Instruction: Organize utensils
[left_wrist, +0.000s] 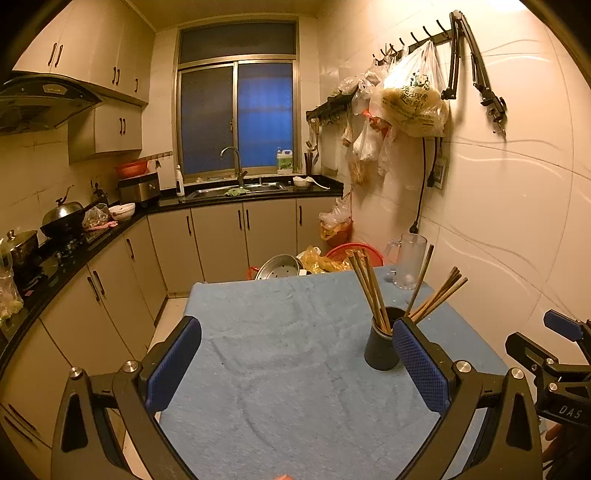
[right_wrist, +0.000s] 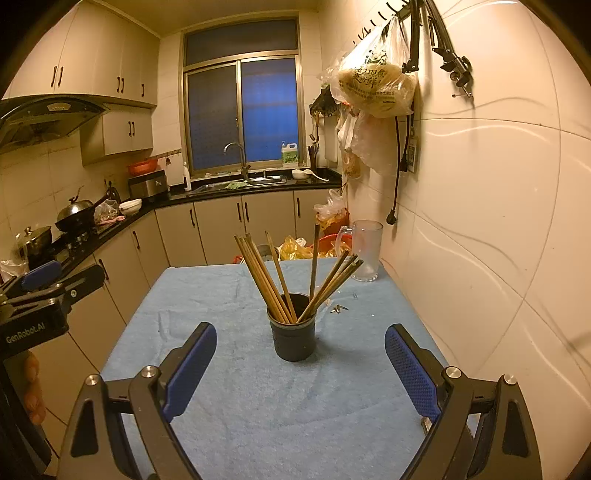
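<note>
A dark cup (right_wrist: 294, 336) stands upright on the blue towel (right_wrist: 258, 406) and holds several wooden chopsticks (right_wrist: 266, 280) fanned out. In the left wrist view the cup (left_wrist: 380, 347) sits just behind the right finger, chopsticks (left_wrist: 369, 288) leaning left and right. My left gripper (left_wrist: 295, 350) is open and empty over the towel (left_wrist: 288, 369), left of the cup. My right gripper (right_wrist: 300, 354) is open and empty, with the cup between and just beyond its fingertips. The right gripper shows at the left wrist view's right edge (left_wrist: 561, 328); the left gripper at the right wrist view's left edge (right_wrist: 48, 280).
A clear glass mug (right_wrist: 364, 251) stands at the table's far right corner by the tiled wall. Small metal bits (right_wrist: 338, 308) lie right of the cup. A red basin (left_wrist: 354, 254), bags and a steel pot (left_wrist: 277, 267) sit beyond the table. Counters run along the left.
</note>
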